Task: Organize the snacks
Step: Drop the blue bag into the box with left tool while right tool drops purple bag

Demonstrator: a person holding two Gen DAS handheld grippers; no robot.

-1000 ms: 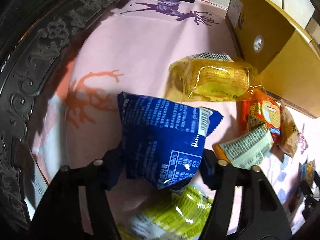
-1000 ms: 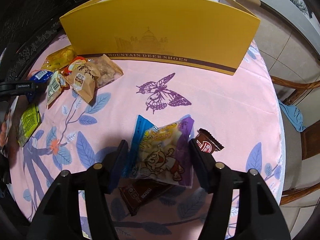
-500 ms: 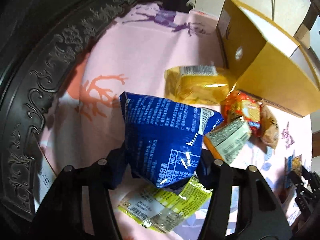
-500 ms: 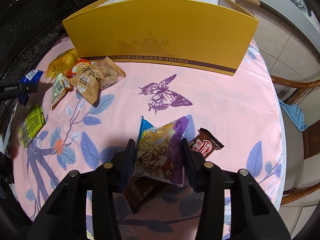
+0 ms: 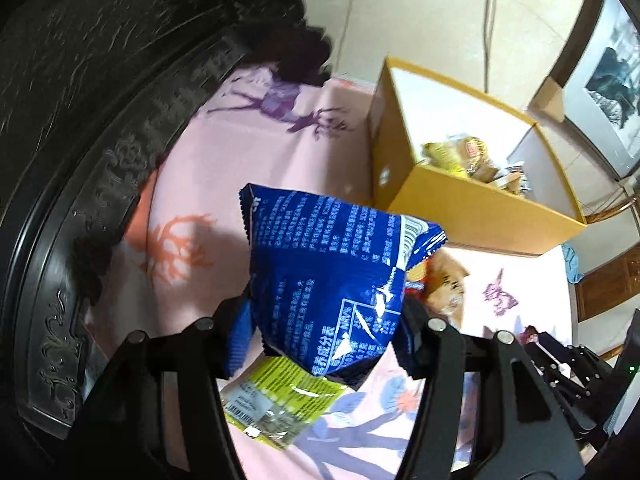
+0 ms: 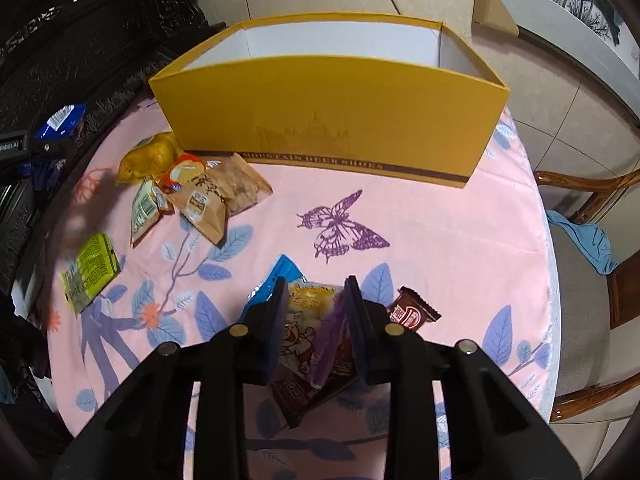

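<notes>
- Snacks lie scattered over a pink printed tablecloth (image 6: 420,216), and two are between the jaws. The left gripper (image 5: 324,332) clamps a puffy blue packet (image 5: 324,276) by its sides and holds it clear of the cloth.
- The right gripper (image 6: 316,312) is closing narrow on a cartoon-printed packet (image 6: 308,328); its pads already pinch the wrapper, which sits over a dark brown bar (image 6: 308,392), with a small brown candy (image 6: 412,312) just beside it.
- Under the blue packet a yellow-green sachet (image 5: 276,400) lies flat; further out, a cluster of orange and tan packets (image 6: 200,196) sits just beside the box wall.
- Farthest stands the open yellow box (image 6: 332,128), a few snacks already inside at one end.
- Risks, as I judge them: the blue packet is air-filled and slick — held only by its sides, it could squirt out or tip on the way over the box wall.
- The right jaws might drag the bar beneath along, or crush the contents if they close further.
</notes>
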